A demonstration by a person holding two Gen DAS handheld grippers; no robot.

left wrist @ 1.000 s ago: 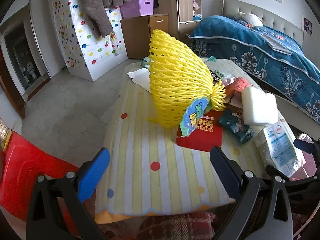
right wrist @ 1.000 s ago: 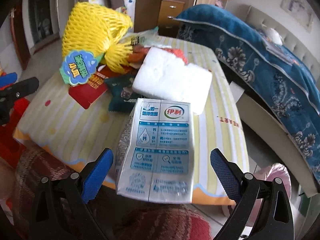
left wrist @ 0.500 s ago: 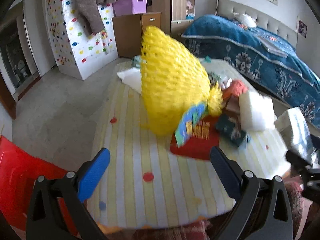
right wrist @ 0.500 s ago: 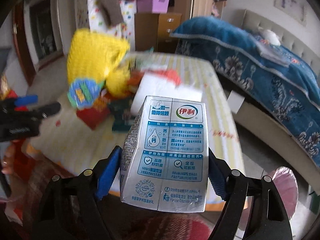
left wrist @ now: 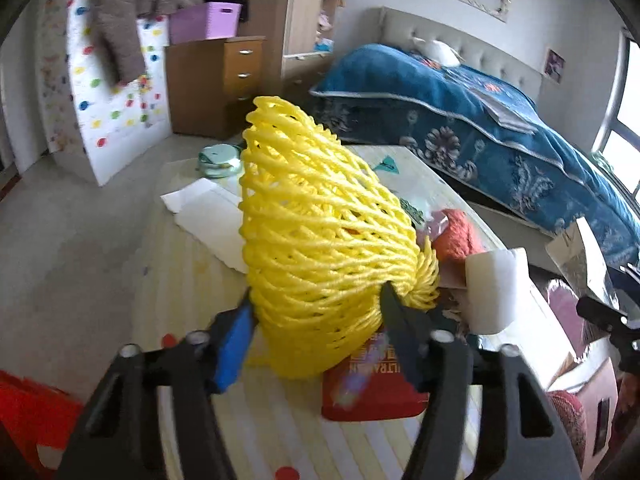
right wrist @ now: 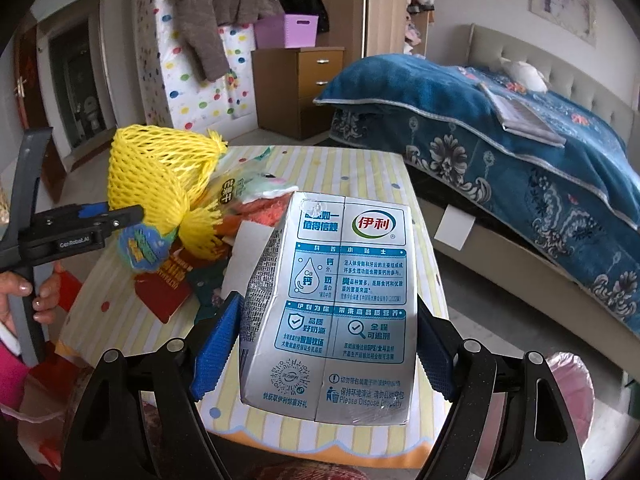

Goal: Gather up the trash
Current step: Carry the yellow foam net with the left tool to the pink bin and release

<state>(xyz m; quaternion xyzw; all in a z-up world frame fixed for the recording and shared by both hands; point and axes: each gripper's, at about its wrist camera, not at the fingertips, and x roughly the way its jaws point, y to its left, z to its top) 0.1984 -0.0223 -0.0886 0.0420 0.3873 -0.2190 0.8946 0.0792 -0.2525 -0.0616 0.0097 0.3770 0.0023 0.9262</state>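
Note:
My right gripper [right wrist: 320, 344] is shut on a silver milk carton [right wrist: 340, 304] and holds it up over the near edge of the striped table [right wrist: 360, 168]. My left gripper [left wrist: 316, 328] is closed on the lower part of a yellow foam fruit net [left wrist: 316, 232], which bulges between its fingers. The net also shows in the right wrist view [right wrist: 156, 176], with the left gripper [right wrist: 120, 214] at it. A red packet [left wrist: 372, 384], a white foam block [left wrist: 496, 288] and an orange net [left wrist: 456, 232] lie beside the yellow one.
White paper [left wrist: 208, 212] and a green tin [left wrist: 218, 160] lie at the table's far end. A blue bed [right wrist: 520, 152] stands to the right, a wooden drawer unit [right wrist: 300, 88] behind. A pink bag [right wrist: 568, 392] sits on the floor at right, a red one [left wrist: 32, 412] at left.
The right gripper closed on the milk carton and lifted it off the table. The left gripper moved forward and closed on the yellow net.

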